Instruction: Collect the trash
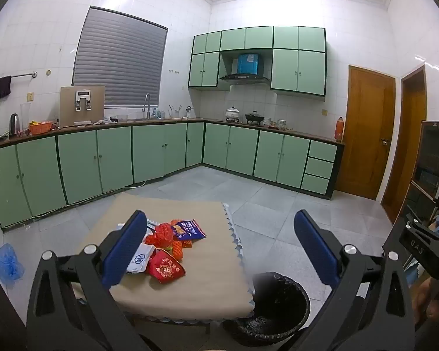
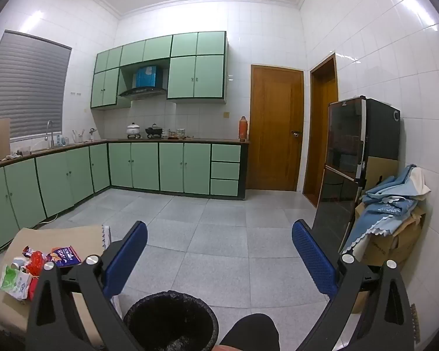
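Observation:
A pile of trash (image 1: 166, 248) lies on a small table with a beige cloth (image 1: 207, 286): red wrappers, a blue snack bag (image 1: 189, 229) and a white packet (image 1: 140, 260). My left gripper (image 1: 219, 248) hovers open above the table's near side, its blue pads wide apart with nothing between them. A black bin lined with a black bag (image 1: 270, 310) stands on the floor at the table's right corner. In the right wrist view the trash pile (image 2: 32, 269) sits at the lower left and the bin (image 2: 171, 321) is right below. My right gripper (image 2: 219, 251) is open and empty over the floor.
Green cabinets (image 1: 161, 152) run along the far walls under a worktop with kitchenware. A black fridge (image 2: 354, 158) and a cardboard box with blue cloths (image 2: 389, 219) stand at the right. A blue plastic bag (image 1: 7, 263) lies on the floor left of the table. A knee (image 2: 251, 333) shows low.

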